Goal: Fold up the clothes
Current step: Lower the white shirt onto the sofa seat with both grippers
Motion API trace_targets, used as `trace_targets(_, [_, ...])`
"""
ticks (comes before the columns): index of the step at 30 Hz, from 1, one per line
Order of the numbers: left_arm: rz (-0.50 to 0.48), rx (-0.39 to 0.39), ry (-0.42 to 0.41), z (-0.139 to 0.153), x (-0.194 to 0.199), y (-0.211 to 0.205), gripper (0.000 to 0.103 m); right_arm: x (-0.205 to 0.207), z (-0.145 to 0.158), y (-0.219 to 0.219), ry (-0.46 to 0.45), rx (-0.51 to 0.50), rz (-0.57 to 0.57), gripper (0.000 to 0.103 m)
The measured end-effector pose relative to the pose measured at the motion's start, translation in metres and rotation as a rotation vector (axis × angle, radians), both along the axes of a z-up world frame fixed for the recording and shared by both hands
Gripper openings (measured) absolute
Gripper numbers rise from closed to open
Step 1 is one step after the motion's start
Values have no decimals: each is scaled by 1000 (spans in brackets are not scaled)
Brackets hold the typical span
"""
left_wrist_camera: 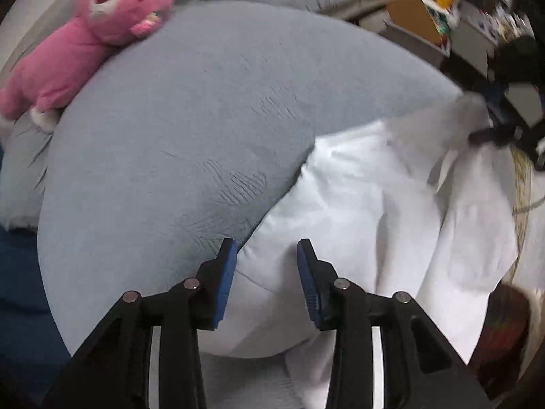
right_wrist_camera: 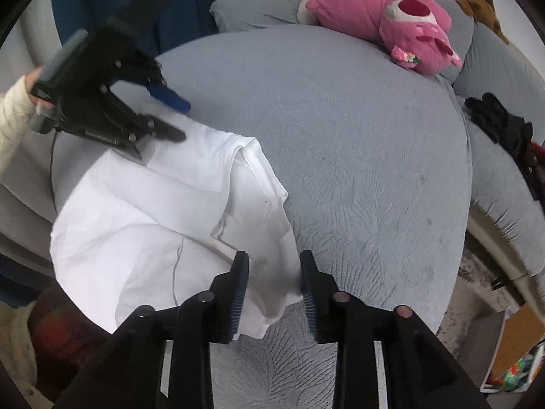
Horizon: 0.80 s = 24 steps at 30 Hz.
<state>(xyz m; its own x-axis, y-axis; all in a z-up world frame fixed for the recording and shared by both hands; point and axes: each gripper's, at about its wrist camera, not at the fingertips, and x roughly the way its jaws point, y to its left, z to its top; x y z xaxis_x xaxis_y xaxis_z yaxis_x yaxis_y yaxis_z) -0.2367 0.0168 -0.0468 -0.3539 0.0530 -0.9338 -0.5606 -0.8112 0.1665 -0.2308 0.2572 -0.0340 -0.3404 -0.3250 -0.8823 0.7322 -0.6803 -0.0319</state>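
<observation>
A white T-shirt lies crumpled and partly doubled over on the near left part of a grey bedspread. My right gripper is open, its fingers straddling the shirt's near right edge just above the cloth. My left gripper, held by a hand in a cream sleeve, hovers open over the shirt's far left corner. In the left wrist view the left gripper stands open over the T-shirt, where the cloth meets the bedspread. The right gripper shows blurred at the shirt's far end.
A pink plush toy lies at the bed's far edge, also seen as the pink toy. A black garment and a brown plush rest on grey pillows. Cardboard boxes stand on the floor. A blue curtain hangs behind.
</observation>
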Motion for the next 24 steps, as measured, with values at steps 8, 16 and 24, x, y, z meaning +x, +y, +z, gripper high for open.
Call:
trace_targets(8, [-50,-12,-73,-18,-16,-2,42,-8,-11,9,-4,15,-25,29])
trace_targets(16, [18,-6,-47,-30,-25,-15,84,-11,-12,10,2,24,-42,29])
trace_targets(24, [78,38,0,-40,-24,-28,102,-8,-12,18,-7,22,-65,29])
